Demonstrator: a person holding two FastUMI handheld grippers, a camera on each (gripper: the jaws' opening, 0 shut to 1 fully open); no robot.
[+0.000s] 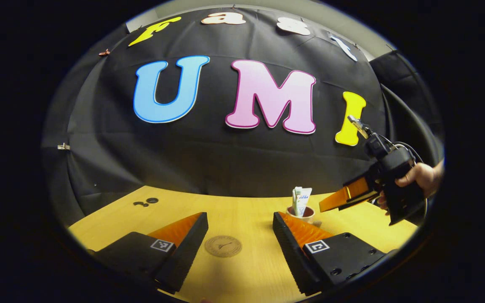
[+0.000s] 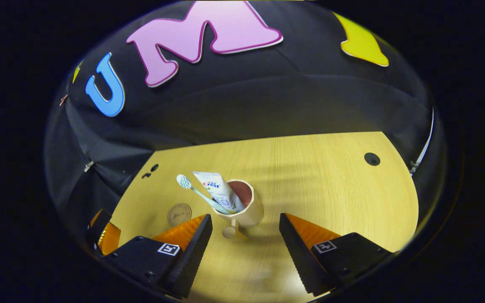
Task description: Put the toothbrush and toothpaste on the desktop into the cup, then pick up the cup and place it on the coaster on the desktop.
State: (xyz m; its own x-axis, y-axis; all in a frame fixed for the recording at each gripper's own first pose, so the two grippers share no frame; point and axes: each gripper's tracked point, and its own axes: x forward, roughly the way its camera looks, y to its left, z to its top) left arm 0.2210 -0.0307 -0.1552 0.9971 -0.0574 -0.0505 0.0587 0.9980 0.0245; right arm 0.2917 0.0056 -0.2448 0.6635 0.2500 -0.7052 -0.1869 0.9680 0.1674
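A pinkish-beige cup (image 2: 249,212) stands upright on the wooden desktop (image 2: 331,189). A white toothpaste tube (image 2: 218,190) and a pale toothbrush (image 2: 192,187) lean out of it to the left. My right gripper (image 2: 246,219) is open, its fingers apart just short of the cup and touching nothing. In the left gripper view the cup (image 1: 306,214) with the toothpaste tube (image 1: 301,199) sits right of centre, and the right gripper (image 1: 331,204) hangs beside it in a hand (image 1: 419,176). My left gripper (image 1: 240,216) is open above the round brown coaster (image 1: 222,246), holding nothing.
In the right gripper view the coaster (image 2: 179,214) lies left of the cup, with the left gripper (image 2: 103,235) beyond it at the lower left edge. A dark round hole (image 2: 371,159) sits at the desktop's far right, small dark fittings (image 1: 146,202) at its far left.
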